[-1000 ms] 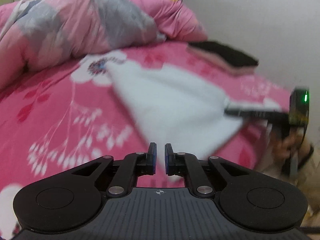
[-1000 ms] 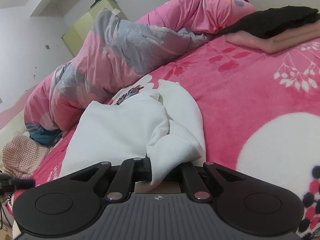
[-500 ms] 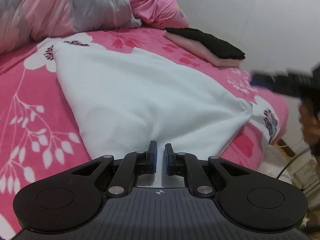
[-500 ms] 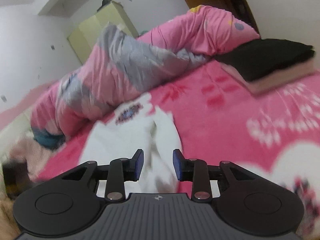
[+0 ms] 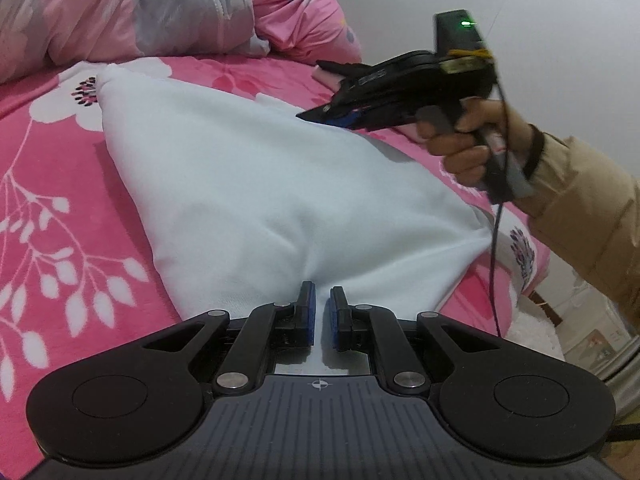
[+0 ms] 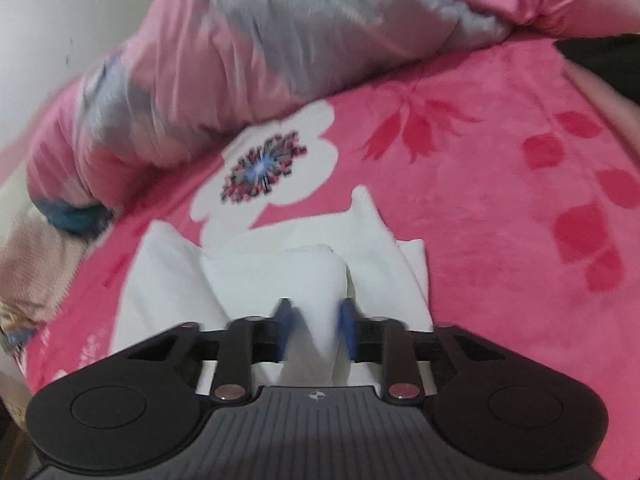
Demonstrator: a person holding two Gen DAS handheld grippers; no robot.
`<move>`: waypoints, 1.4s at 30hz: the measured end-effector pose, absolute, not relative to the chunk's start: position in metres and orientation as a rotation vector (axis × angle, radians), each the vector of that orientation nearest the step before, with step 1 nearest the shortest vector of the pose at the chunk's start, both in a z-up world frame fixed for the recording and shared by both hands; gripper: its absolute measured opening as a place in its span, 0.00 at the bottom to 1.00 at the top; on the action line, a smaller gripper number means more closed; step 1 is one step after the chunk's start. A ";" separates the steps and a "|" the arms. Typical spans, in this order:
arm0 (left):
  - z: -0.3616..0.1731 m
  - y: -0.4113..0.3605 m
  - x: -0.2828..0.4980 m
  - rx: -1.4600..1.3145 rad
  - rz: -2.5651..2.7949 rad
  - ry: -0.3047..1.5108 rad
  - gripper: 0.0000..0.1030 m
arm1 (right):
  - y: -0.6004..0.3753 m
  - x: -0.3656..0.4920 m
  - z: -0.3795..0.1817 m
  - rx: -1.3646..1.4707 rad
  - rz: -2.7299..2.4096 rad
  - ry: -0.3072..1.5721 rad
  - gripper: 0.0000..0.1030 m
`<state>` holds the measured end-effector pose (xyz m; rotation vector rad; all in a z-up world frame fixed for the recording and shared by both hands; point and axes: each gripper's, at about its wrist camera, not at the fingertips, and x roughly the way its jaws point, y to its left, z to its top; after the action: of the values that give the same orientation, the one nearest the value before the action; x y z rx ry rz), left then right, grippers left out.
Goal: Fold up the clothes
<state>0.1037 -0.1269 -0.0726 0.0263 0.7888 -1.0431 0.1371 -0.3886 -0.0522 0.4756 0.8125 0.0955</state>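
Observation:
A white garment [image 5: 260, 168] lies spread on the pink flowered bed [image 5: 52, 184]. Its near end tapers into my left gripper [image 5: 322, 304], which is shut on it, with white cloth in the narrow gap between the blue pads. A person's hand [image 5: 460, 148] holds my right gripper [image 5: 308, 114] over the garment's far right edge. In the blurred right wrist view, a raised fold of the white garment [image 6: 256, 276] sits between the pads of my right gripper [image 6: 315, 320]. Its jaws are closing on that fold.
A bunched pink and grey quilt [image 5: 152, 4] lines the back of the bed. A black and pink folded pile [image 6: 600, 60] lies at the right. The bed's edge [image 5: 532, 264] drops off at the right. A tan sleeve [image 5: 580, 200] and a cable [image 5: 494, 260] hang there.
My right gripper let go of the bunched cloth, opened, swung over to the garment's far side and came down around a fold. My left gripper sank toward the bed, keeping its grip.

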 end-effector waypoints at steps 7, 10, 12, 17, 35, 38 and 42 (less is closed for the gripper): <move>-0.073 -0.126 0.100 0.020 -1.043 0.780 0.08 | -0.359 0.104 -0.014 0.306 0.144 0.613 0.06; -0.073 -0.126 0.098 0.022 -1.038 0.777 0.08 | -0.322 0.080 -0.002 0.141 0.264 0.544 0.06; -0.072 -0.127 0.097 0.024 -1.036 0.775 0.08 | -0.293 0.067 -0.003 0.014 0.353 0.550 0.07; -0.072 -0.127 0.097 0.026 -1.034 0.772 0.08 | -0.263 0.041 0.004 -0.160 0.457 0.550 0.09; -0.075 -0.127 0.100 0.009 -1.047 0.761 0.08 | -0.396 0.161 -0.061 0.383 0.142 0.826 0.12; -0.075 -0.127 0.100 0.006 -1.051 0.760 0.08 | -0.385 0.159 -0.059 0.357 0.175 0.833 0.12; -0.077 -0.128 0.099 0.000 -1.051 0.759 0.08 | -0.368 0.164 -0.053 0.264 0.178 0.849 0.14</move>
<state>0.0988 -0.1276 -0.0765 -0.0001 0.7586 -1.0507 0.1635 -0.3677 -0.0533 0.2641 0.8491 0.1783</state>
